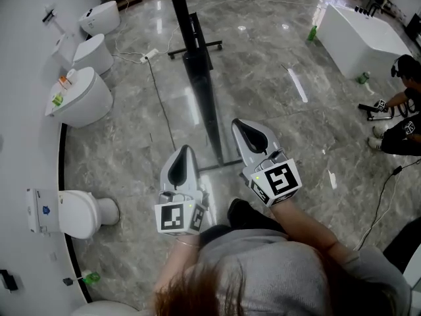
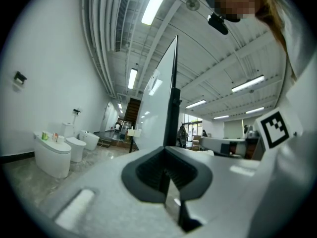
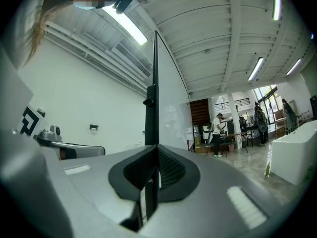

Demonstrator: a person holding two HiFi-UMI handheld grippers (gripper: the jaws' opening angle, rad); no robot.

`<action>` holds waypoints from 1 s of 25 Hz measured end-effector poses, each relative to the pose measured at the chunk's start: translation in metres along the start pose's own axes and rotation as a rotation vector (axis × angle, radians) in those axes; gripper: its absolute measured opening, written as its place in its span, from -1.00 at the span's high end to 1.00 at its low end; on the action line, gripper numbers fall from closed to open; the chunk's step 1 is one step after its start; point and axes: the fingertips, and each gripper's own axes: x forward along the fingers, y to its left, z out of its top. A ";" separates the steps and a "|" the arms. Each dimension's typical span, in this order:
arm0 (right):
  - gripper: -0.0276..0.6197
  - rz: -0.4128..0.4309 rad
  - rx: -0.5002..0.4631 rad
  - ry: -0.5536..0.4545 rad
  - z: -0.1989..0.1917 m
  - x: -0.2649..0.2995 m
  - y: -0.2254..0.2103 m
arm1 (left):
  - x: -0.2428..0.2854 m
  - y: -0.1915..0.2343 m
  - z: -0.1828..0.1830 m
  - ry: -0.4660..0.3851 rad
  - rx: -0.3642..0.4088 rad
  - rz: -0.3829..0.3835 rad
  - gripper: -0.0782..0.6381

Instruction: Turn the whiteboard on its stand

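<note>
Grey left gripper point(image 2: 167, 155): jaws together, empty; set left of board's near edge.
Right gripper point(image 3: 154, 150): jaws closed, empty; flanks the other face, probably to push.
Whiteboard point(image 1: 199, 84): just ahead, edge-on, upright on stand point(image 1: 204, 47).

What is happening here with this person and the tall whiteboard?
A person stands at the near end of the tall white whiteboard on its black metal stand, holding a grey gripper in each hand. The left gripper and the right gripper flank that end, jaws together on nothing. Neither seems to touch the board; turning has not begun.
</note>
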 end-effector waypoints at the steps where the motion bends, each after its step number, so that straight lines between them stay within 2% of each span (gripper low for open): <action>1: 0.93 -0.006 -0.002 -0.002 0.002 -0.004 0.001 | -0.003 -0.003 0.000 0.003 0.001 -0.009 0.79; 6: 0.93 -0.047 -0.004 -0.018 0.013 -0.037 0.013 | -0.029 -0.024 0.003 0.014 0.005 -0.052 0.79; 12: 0.93 -0.067 -0.009 -0.021 0.015 -0.088 0.048 | -0.076 -0.053 0.005 0.023 0.016 -0.095 0.79; 19: 0.93 -0.075 -0.005 -0.021 0.015 -0.137 0.090 | -0.133 -0.071 0.004 0.027 0.015 -0.121 0.79; 25: 0.93 -0.097 -0.014 -0.019 0.019 -0.174 0.108 | -0.162 -0.094 0.006 0.017 0.008 -0.149 0.79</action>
